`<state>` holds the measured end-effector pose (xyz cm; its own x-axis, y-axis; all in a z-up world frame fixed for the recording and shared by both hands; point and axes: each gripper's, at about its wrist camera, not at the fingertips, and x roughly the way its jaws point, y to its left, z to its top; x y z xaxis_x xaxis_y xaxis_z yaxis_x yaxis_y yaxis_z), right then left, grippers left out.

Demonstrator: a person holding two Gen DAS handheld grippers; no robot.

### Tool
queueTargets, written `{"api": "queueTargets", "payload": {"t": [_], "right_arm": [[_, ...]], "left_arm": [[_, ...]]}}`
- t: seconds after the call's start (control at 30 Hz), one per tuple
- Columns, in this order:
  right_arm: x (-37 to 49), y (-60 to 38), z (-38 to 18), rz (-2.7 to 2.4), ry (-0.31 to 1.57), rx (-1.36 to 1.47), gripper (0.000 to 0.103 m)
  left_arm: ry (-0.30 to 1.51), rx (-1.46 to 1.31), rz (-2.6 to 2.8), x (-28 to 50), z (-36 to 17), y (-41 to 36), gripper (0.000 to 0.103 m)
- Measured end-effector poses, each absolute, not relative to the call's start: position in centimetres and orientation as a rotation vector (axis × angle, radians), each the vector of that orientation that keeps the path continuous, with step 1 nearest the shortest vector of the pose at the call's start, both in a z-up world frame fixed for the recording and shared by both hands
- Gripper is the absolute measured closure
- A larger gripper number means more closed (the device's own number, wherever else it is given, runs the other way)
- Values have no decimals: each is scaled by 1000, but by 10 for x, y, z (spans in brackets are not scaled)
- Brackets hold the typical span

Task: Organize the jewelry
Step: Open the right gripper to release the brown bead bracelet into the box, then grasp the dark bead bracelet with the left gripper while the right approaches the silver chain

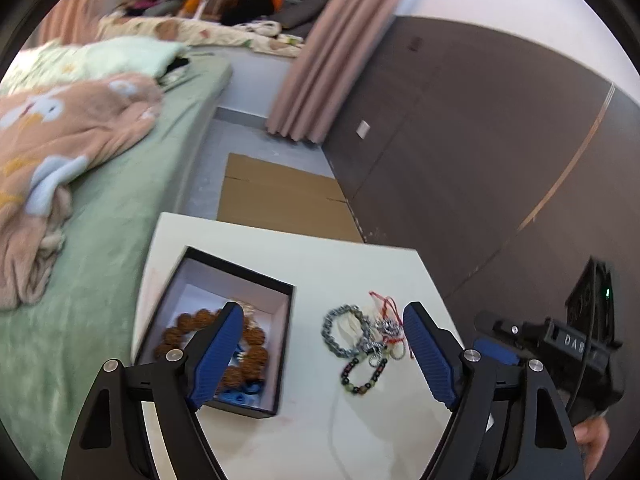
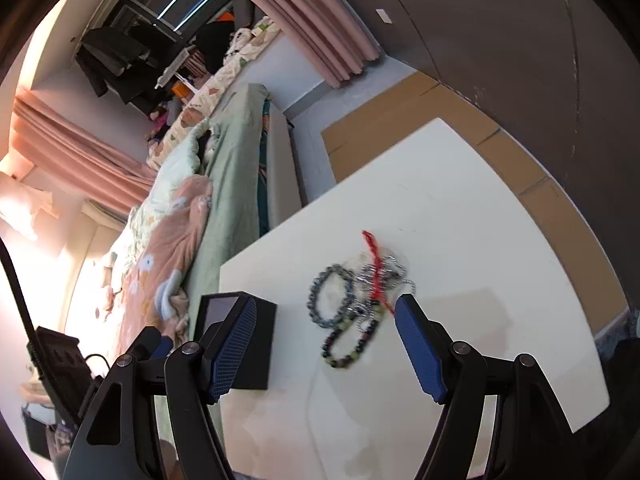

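Both grippers, left and right, hang wide open, holding nothing. Wooden beads and some blue bits already sit in the box, left. Bracelet pile right of it still needs moving, so I'm maybe halfway.

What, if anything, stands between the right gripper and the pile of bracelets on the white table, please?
Nothing visible does: the open right gripper faces the tangled pile of beaded bracelets over bare white table; the black box sits off to its left.
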<state>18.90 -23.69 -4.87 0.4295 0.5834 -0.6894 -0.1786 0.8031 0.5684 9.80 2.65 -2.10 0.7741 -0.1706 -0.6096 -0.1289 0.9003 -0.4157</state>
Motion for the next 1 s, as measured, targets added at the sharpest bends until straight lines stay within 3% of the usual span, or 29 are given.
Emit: {"api": "queueTargets", "payload": {"t": [0.2,0.47,1.0], "right_arm": [[192,-252,-57,447,1057,410,31],[205,-269,-76,378,1155,416,31],[219,-291,-90,327,1226,443,31]], "left_arm": [[748,-391,-85,111,-34,-8,34],[855,-281,-169,126,-59,-55,60],[1032,-149,-182,154,-117,-94,67]]}}
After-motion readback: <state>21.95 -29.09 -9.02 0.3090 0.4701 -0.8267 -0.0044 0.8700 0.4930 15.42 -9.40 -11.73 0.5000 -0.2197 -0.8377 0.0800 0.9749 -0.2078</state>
